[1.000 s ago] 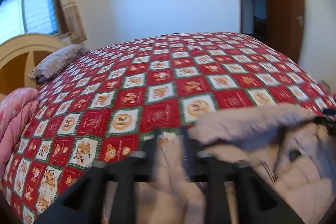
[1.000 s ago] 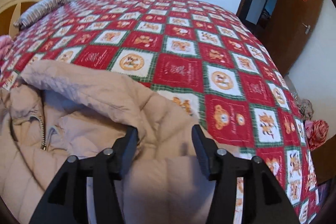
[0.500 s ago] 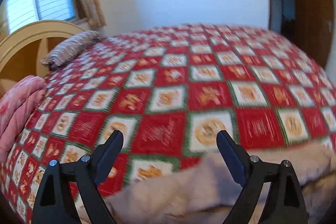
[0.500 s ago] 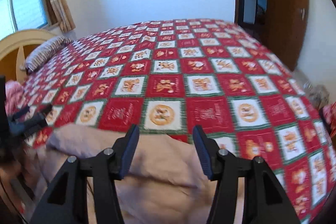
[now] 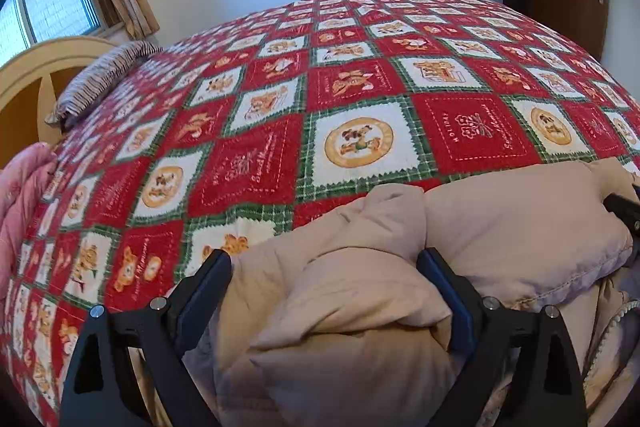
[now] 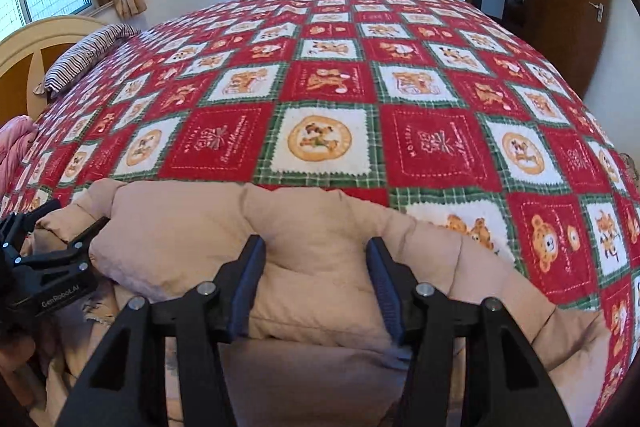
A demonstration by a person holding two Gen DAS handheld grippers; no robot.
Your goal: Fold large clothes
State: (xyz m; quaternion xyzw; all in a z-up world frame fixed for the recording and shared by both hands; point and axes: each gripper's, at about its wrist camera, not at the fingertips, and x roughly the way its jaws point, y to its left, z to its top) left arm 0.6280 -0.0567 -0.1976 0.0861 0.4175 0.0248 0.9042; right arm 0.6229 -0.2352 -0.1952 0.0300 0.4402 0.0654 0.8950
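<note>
Bed quilt (image 5: pixel 360 99), red checked, fills both views. Beige puffy jacket (image 5: pixel 520 227) bunched at 6 o'clock on its near edge, now doubled into a thick roll; a second ago it lay opened with the zipper showing. Left gripper (image 5: pixel 324 291) was clamped on fabric, now spread wide astride the roll. Right gripper (image 6: pixel 316 287) stays partly spread over the fold, gripping nothing. Likely first fold done; regrasp next.

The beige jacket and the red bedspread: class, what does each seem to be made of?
Beige jacket: apparently smooth matte woven shell over soft padding, judging by puffy stitched sections and rounded folds. Red bedspread: probably plush fleece, with fuzzy nap and soft-edged printed squares.
</note>
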